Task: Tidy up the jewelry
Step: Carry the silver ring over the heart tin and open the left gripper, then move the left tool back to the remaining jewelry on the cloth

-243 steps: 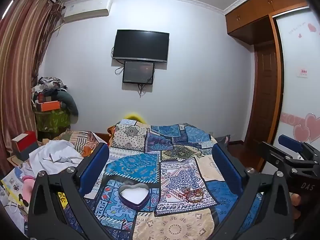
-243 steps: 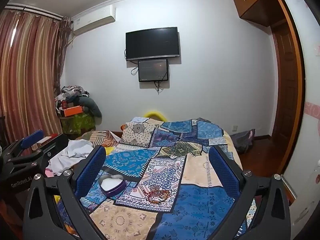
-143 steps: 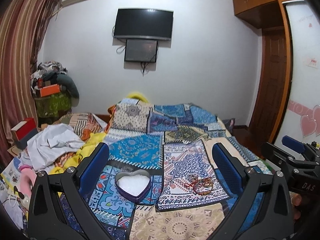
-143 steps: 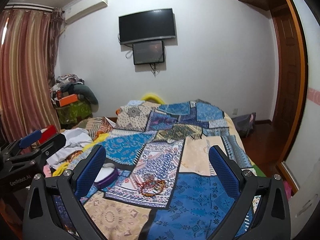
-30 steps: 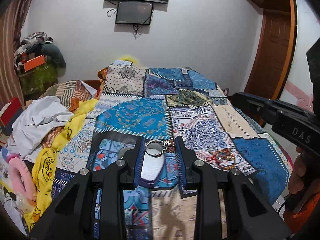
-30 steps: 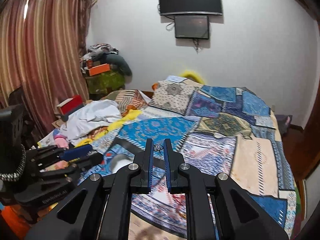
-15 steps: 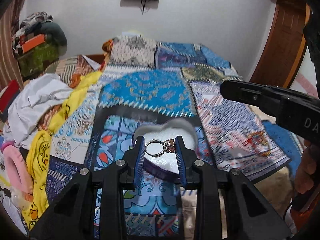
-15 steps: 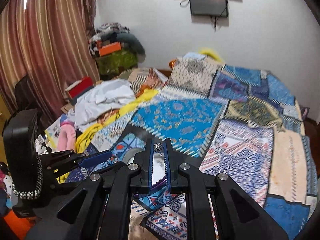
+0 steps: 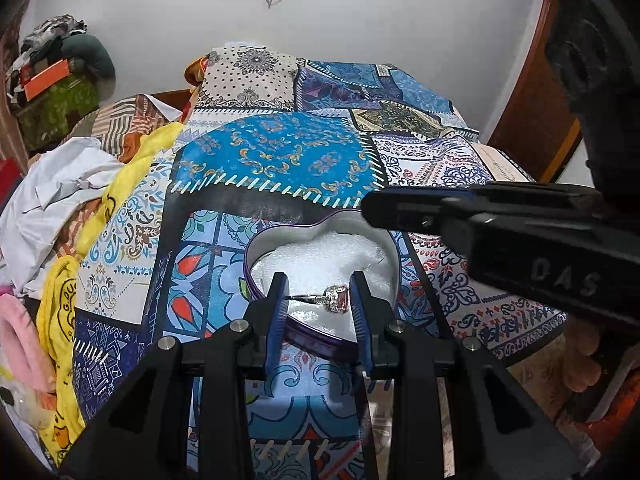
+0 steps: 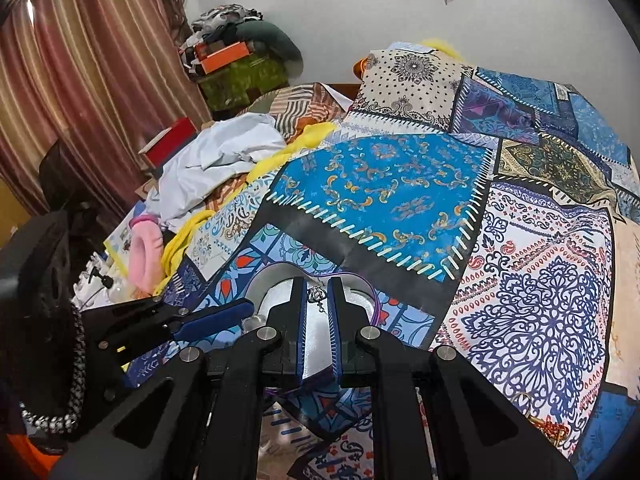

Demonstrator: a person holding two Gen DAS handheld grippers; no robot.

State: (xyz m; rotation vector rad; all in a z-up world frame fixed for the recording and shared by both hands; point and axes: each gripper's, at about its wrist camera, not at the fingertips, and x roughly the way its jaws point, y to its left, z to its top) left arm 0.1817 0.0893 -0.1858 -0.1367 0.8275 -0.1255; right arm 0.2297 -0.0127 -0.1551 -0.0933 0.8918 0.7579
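Observation:
A purple heart-shaped tin (image 9: pixel 386 242) with white foam lining lies on the patchwork bedspread (image 9: pixel 280 152). My left gripper (image 9: pixel 318 300) is shut on a silver ring with a pink stone (image 9: pixel 334 299) and holds it just over the tin's foam. My right gripper (image 10: pixel 317 294) is shut on a small silver pendant (image 10: pixel 316 295) above the same tin (image 10: pixel 272 276). The right gripper's arm (image 9: pixel 500 216) crosses the left wrist view over the tin's far right edge. The left gripper (image 10: pixel 208 318) shows at lower left of the right wrist view.
A pile of white and yellow clothes (image 9: pixel 72 184) and a pink item (image 10: pixel 144 248) lie on the bed's left side. More jewelry (image 10: pixel 548 426) lies on the bedspread at the lower right. Curtains (image 10: pixel 80 80) hang at the left.
Both grippers have come down and forward toward the heart tin with their pieces still held. The ring now hangs just over the foam.

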